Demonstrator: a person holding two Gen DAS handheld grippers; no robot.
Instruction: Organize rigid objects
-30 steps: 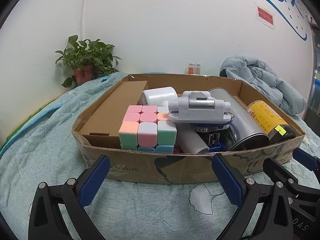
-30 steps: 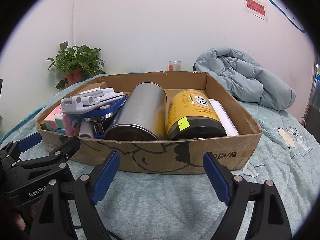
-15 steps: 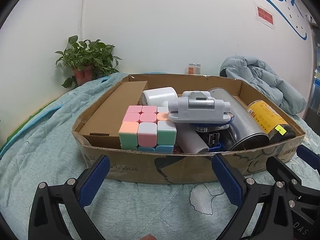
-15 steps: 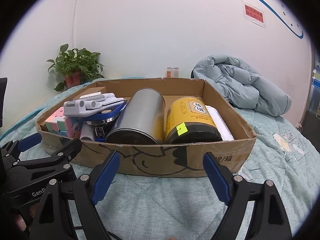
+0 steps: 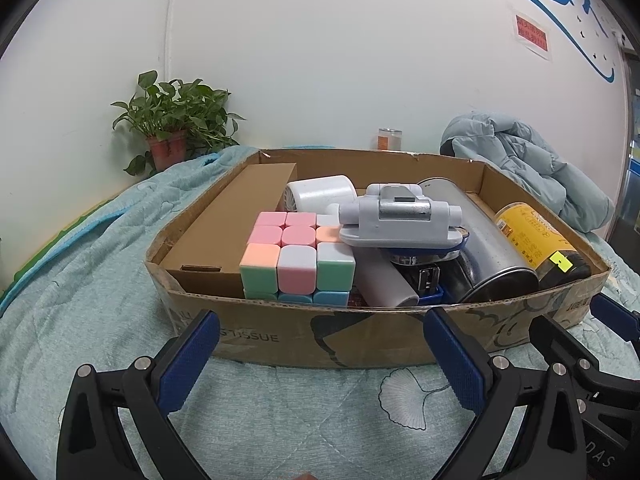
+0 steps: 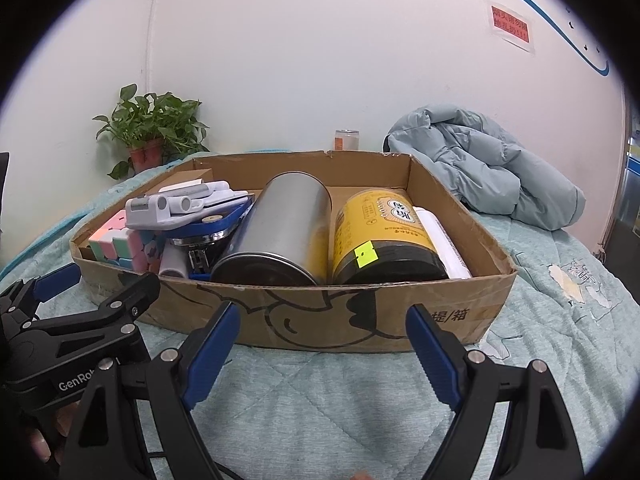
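Two wide-open, empty grippers hover before the cardboard box (image 6: 460, 312): the right gripper (image 6: 322, 346) at lower centre faces the steel canister (image 6: 280, 236), lying lengthwise away from it, while the left gripper (image 5: 320, 354) faces the pastel cube (image 5: 298, 258).

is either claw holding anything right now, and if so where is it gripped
Nothing is held. The left claw and the right claw both stand open and empty, in front of the cardboard box, over the quilt.
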